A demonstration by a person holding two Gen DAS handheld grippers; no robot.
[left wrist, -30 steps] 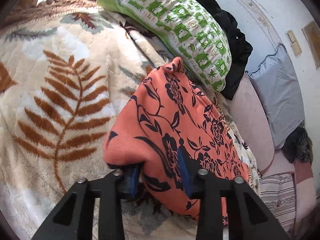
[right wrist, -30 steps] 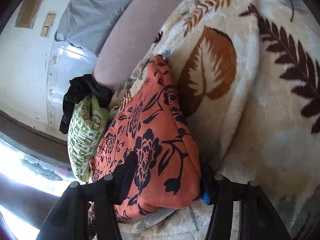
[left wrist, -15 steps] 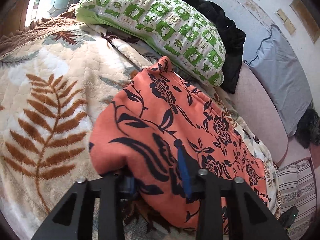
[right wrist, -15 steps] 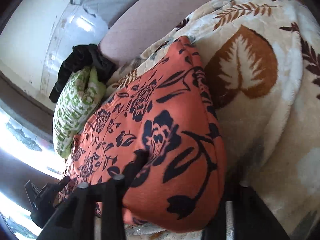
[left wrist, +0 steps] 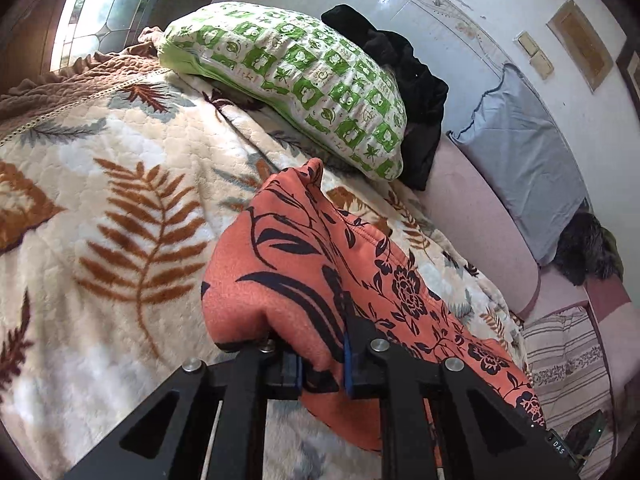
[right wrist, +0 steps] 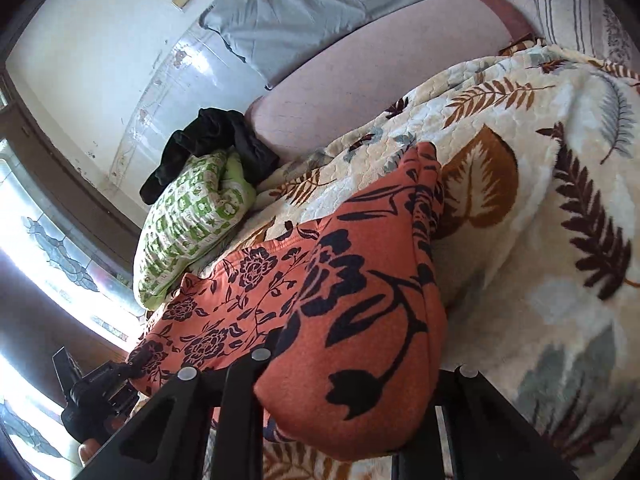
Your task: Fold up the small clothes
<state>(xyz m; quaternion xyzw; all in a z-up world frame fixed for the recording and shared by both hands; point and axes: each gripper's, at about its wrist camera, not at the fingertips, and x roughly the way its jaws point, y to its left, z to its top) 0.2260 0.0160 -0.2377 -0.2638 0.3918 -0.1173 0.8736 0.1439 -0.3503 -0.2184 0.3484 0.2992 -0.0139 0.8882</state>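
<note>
Closing on a bunched fold of an orange garment (left wrist: 304, 280), the left gripper (left wrist: 322, 364) has its two blue pads (left wrist: 347, 364) pressing the cloth from either side, the jaws drawn near together. The fabric bulges up above the pads in a rounded hump and hangs a little below them.

The right gripper (right wrist: 348, 396) is also closing, and the same orange garment (right wrist: 360, 320) fills the space between its black fingers (right wrist: 244, 392); the cloth hides the pads, but the fold looks pinched there and swells out above the fingers.

The garment is orange with a black flower-and-leaf print. It is lifted at the near edge of the bed by both grippers, and from there it stretches away across the blanket (left wrist: 120, 200), its far corner resting on the cover towards the head of the bed. The blanket is cream plush with brown fern and leaf shapes, and it covers most of the bed.

At the head of the bed lies a green-and-white patterned pillow (left wrist: 296, 80), with a heap of black cloth (left wrist: 416, 92) just behind it against the pale wall. Beside the blanket runs a pink cushion (left wrist: 476, 232), and a grey pillow (left wrist: 524, 160) leans on the wall above it. A window (left wrist: 100, 4) glows brightly beyond the head of the bed.
</note>
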